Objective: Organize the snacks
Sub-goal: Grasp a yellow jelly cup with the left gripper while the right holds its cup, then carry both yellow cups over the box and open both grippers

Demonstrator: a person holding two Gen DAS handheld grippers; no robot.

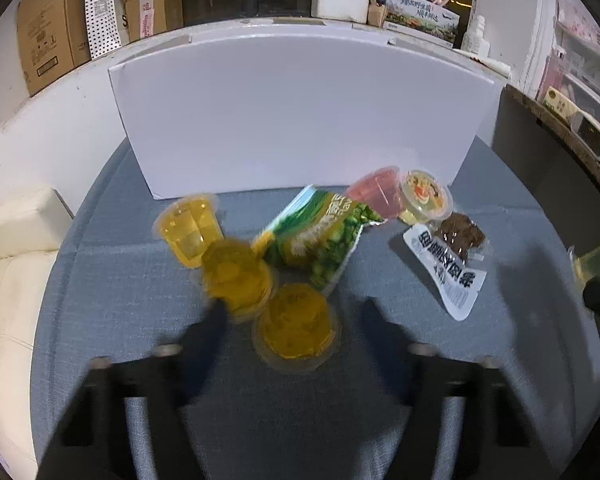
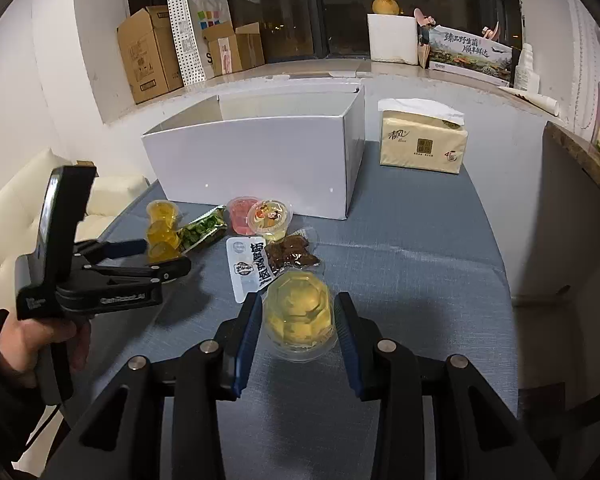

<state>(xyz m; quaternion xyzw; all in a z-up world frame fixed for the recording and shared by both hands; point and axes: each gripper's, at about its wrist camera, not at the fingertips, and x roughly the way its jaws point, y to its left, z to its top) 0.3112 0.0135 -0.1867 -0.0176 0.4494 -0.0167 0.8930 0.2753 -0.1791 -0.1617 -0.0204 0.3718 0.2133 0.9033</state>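
The right hand-held gripper clamps a yellow jelly cup; the left hand-held gripper, fingers apart, straddles another yellow cup on the surface.

The bench wears a grey-blue woven cloth – matt, with a slightly coarse weave. The white box looks like smooth matt card. The jelly cups are clear glossy plastic, and the one between the right hand-held gripper's fingers catches the light. The green snack bag is shiny crinkled foil film; the brown meat pouch is glossy plastic too. The left hand-held gripper is matt black plastic with metal pins. The tissue pack has a soft plastic wrap – paper tissue on top.
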